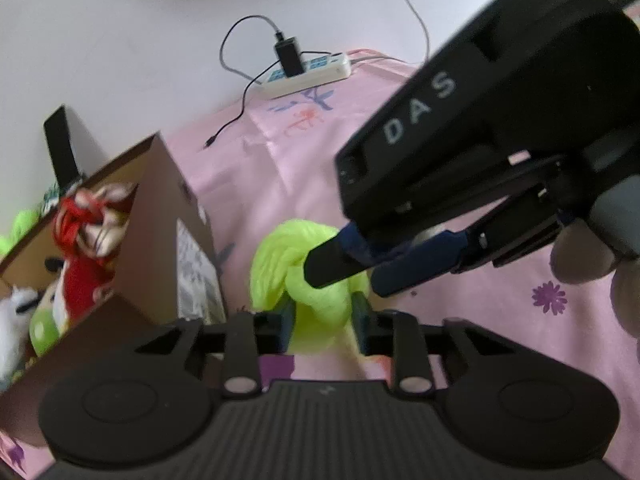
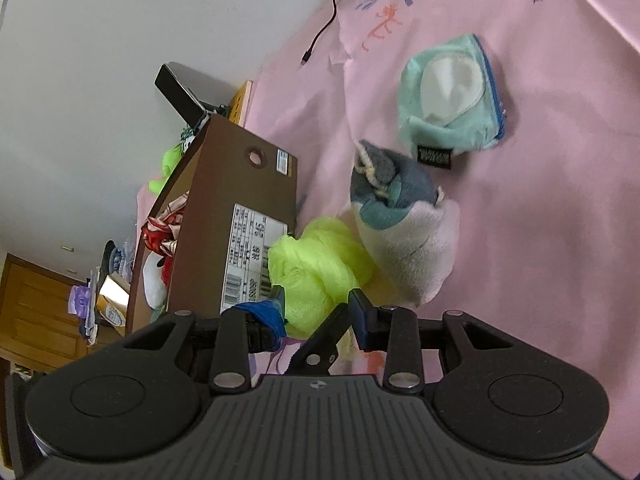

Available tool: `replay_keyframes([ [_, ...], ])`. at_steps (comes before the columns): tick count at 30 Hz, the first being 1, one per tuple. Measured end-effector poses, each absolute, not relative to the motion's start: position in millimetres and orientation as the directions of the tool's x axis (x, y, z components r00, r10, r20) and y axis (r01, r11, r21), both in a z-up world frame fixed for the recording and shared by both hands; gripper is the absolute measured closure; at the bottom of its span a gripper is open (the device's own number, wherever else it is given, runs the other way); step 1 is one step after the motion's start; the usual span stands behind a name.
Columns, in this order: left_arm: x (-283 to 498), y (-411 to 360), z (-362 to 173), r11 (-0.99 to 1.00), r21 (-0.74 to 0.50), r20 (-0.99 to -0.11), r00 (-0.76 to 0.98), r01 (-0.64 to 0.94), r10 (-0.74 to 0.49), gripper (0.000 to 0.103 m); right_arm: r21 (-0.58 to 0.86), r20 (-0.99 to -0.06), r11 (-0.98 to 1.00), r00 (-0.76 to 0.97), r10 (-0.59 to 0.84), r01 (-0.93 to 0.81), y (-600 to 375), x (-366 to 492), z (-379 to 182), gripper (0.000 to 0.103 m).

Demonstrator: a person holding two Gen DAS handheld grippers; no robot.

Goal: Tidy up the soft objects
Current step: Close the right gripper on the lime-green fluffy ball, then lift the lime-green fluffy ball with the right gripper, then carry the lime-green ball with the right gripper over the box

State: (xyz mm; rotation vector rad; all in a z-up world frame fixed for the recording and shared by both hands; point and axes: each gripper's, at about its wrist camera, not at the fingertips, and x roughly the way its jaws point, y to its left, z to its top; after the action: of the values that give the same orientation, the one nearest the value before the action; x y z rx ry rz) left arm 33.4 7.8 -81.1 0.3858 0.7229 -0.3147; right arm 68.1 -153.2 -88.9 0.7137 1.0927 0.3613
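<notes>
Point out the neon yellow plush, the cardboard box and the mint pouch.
neon yellow plush (image 1: 320, 304): left wrist view, its middle, between the claw pads.
cardboard box (image 2: 248, 184): right wrist view, its end wall.
mint pouch (image 2: 452, 136): right wrist view, lower front.

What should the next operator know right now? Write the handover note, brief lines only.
Left gripper: shut on the neon yellow-green fluffy piece, which lies on the pink sheet beside the cardboard box.
Right gripper: jaws astride the same piece; whether its pads press is unclear.
Done: red and white plush items already in the box.
Left: box the yellow-green piece, then the grey-blue plush and the mint plush on the sheet.
</notes>
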Motion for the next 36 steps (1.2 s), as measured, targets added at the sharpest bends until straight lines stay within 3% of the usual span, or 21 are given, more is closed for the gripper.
replay_keyframes([
  [14,6,39,-61,0.877,0.143,-0.672,0.696,0.458,-0.254,0.084,0.639,-0.667,0.769,0.488,0.563,-0.013,-125,28,-66,0.086],
  [25,-28,70,-5,0.845,0.111,-0.558,0.736,0.524,-0.383,0.084,0.491,-0.620,0.858,0.632,0.465,-0.150,-89,-4,-3,0.086],
  [36,-13,117,41,0.859,0.161,-0.432,0.818,0.485,-0.381,0.085,0.450,-0.533,0.856,0.693,0.486,-0.253,-39,21,38,0.086],
])
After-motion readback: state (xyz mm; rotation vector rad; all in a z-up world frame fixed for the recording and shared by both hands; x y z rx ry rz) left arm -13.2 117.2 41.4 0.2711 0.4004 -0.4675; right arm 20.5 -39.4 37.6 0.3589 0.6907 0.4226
